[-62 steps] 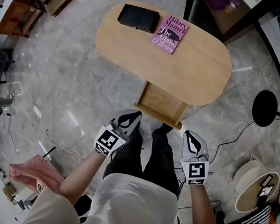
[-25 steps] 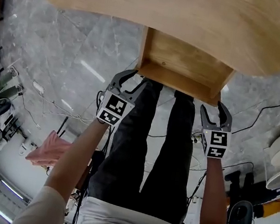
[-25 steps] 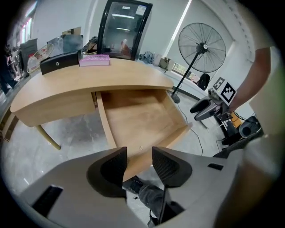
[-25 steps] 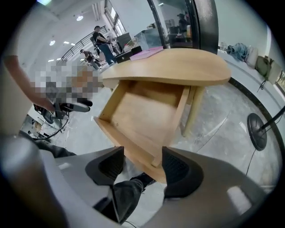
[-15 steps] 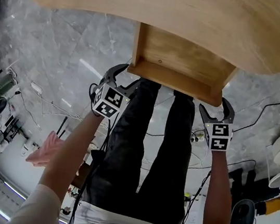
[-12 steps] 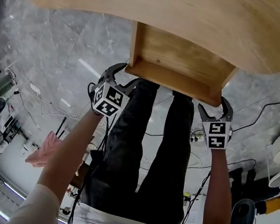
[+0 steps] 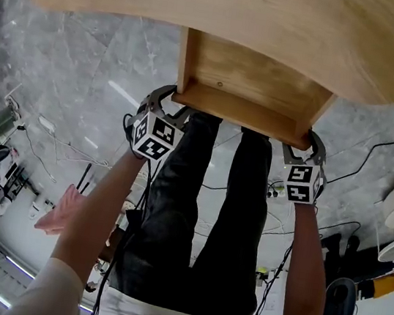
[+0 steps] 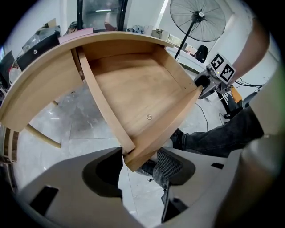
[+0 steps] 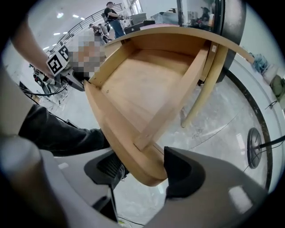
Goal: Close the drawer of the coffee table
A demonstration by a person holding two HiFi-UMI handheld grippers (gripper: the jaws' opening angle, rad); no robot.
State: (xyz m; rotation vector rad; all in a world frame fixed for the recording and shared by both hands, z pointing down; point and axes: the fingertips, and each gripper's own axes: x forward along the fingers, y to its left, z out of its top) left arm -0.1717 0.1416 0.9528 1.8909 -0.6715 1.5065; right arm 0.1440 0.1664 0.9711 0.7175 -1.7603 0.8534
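Note:
The coffee table (image 7: 228, 10) is light wood, and its drawer (image 7: 250, 76) stands pulled out toward me, empty inside. My left gripper (image 7: 170, 101) is at the drawer's front left corner and my right gripper (image 7: 304, 144) at its front right corner. In the left gripper view the drawer (image 8: 138, 93) has its corner between the jaws of the left gripper (image 8: 140, 162), which have just been closing and touch it on both sides. In the right gripper view the right gripper (image 9: 142, 171) has likewise just closed on the rounded corner of the drawer (image 9: 138, 84).
My legs in dark trousers (image 7: 196, 212) stand right behind the drawer front. Cables (image 7: 72, 152) and a pink cloth (image 7: 55, 212) lie on the marble floor at the left. A pink book (image 8: 75, 34) and a black box (image 8: 35, 46) rest on the table's far side. A fan (image 8: 200, 20) stands beyond.
Both grippers have moved up in the picture from just short of the drawer front onto its two corners. Their jaws now sit around the corners. The drawer looks unmoved.

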